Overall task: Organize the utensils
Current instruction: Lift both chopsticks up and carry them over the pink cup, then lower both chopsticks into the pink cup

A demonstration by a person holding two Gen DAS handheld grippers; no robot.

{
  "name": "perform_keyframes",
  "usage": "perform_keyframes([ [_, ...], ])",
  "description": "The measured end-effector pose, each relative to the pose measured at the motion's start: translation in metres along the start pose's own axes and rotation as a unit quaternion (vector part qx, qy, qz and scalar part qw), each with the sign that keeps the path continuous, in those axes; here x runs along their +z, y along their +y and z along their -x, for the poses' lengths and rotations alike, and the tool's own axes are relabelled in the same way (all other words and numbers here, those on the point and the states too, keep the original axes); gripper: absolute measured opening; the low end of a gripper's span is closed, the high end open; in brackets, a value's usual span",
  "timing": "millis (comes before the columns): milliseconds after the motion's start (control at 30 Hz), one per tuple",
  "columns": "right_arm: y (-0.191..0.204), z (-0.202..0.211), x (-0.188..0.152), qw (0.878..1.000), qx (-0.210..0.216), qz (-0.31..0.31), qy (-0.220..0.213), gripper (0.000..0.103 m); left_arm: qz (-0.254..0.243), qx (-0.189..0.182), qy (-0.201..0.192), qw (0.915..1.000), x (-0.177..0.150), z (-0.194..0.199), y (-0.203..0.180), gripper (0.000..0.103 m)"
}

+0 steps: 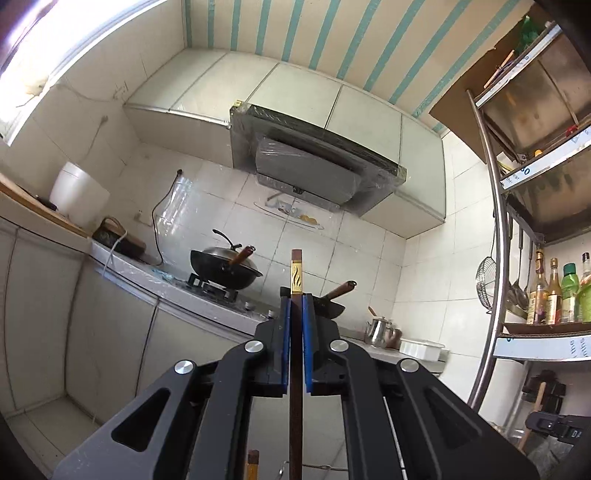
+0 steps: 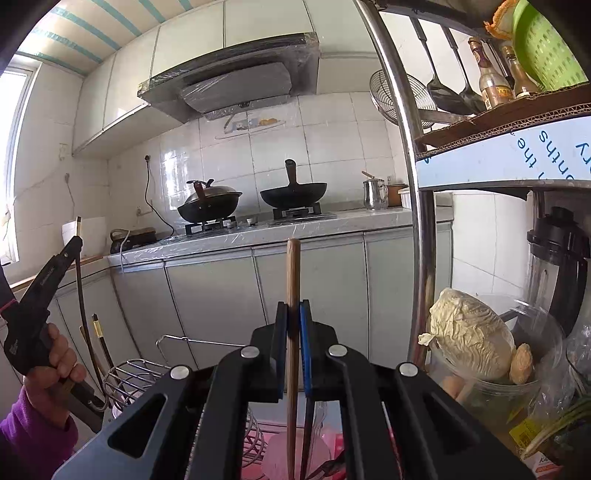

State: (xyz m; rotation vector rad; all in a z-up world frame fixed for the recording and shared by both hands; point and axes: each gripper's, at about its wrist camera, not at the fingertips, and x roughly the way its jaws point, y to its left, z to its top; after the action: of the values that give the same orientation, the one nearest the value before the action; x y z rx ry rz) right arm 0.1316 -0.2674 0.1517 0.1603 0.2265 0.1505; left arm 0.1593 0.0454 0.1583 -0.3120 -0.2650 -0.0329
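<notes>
1. Kitchen walls of white tile (image 2: 332, 129) rise behind a long grey countertop (image 2: 258, 229) that runs over pale cabinet doors (image 2: 214, 295); a striped ceiling (image 1: 295, 29) and bright window (image 2: 14, 155) frame the room.
2. Range hood (image 2: 236, 85), wrapped in plastic film, hangs above a gas stove carrying two black woks: a lidded one (image 2: 208, 205) at left, an open one (image 2: 293, 194) at right.
3. Steel shelving (image 2: 417, 155) at right holds bottles (image 2: 493, 81), hanging ladles (image 2: 443, 92) and a green basket (image 2: 546, 48), with a pale cabbage (image 2: 469, 332) in a clear bowl lower down.
4. Wire utensil rack (image 2: 129, 376) sits low at left with dark chopsticks (image 2: 99, 339) standing in it.
5. Left gripper (image 1: 295, 306), held by a hand (image 2: 55, 365) in a purple sleeve, is clamped on a dark gold-banded chopstick (image 1: 296, 273) standing upright between its blue pads.
6. Right gripper (image 2: 293, 314) is likewise closed on a light wooden chopstick (image 2: 293, 266), upright, above the rack area.
</notes>
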Motion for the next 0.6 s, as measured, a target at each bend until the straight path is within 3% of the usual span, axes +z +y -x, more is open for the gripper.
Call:
perform_keyframes([
  [233,0.0,-0.01,-0.01,1.0,0.009,-0.009,0.012,0.006,-0.032,0.033,0.03,0.9985,-0.022,-0.013,0.004,0.005],
  [333,-0.001,-0.012,-0.011,1.0,0.012,-0.011,0.015,0.006,-0.038,0.026,0.039,0.9982,-0.023,-0.01,0.007,0.005],
  [600,-0.004,-0.014,-0.014,0.999,0.019,-0.027,0.036,0.006,-0.02,0.005,0.117,0.9929,-0.036,0.002,0.015,0.005],
])
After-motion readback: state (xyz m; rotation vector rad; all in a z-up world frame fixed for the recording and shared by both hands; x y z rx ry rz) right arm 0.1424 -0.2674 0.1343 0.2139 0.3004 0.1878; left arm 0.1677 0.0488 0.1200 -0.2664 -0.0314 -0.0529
